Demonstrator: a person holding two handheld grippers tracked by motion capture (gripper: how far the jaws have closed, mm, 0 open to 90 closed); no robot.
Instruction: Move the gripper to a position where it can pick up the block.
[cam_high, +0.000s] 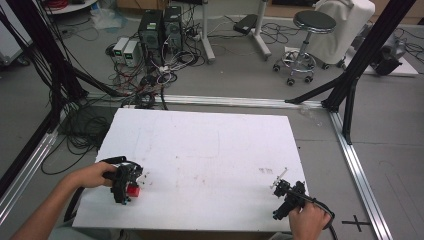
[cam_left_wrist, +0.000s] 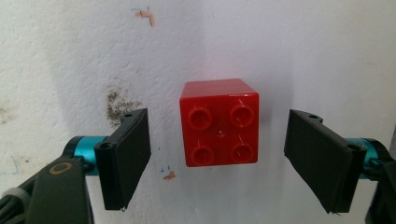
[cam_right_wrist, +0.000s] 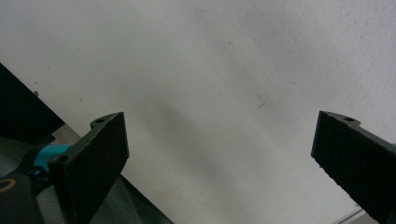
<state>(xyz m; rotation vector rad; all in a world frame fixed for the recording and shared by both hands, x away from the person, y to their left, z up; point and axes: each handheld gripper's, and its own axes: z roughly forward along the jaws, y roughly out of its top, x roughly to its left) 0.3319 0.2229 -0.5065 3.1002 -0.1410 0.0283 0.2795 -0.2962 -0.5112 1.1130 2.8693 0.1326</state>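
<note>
My left gripper (cam_left_wrist: 217, 158) is wide open, with the red block (cam_left_wrist: 219, 122) sitting between its jaws, touching neither. If I close crooked (easy to do), it could twist away.

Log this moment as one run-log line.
left gripper: open, straddling red square four-stud plastic brick, no contact | right gripper: open, empty, over white foam table

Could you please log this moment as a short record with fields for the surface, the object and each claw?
surface: white foam board table
object: red square plastic four-stud building brick, studs toward the camera
left claw: open, jaws either side of the brick, gaps both sides
right claw: open, nothing between its jaws, near the table's near right edge
</note>
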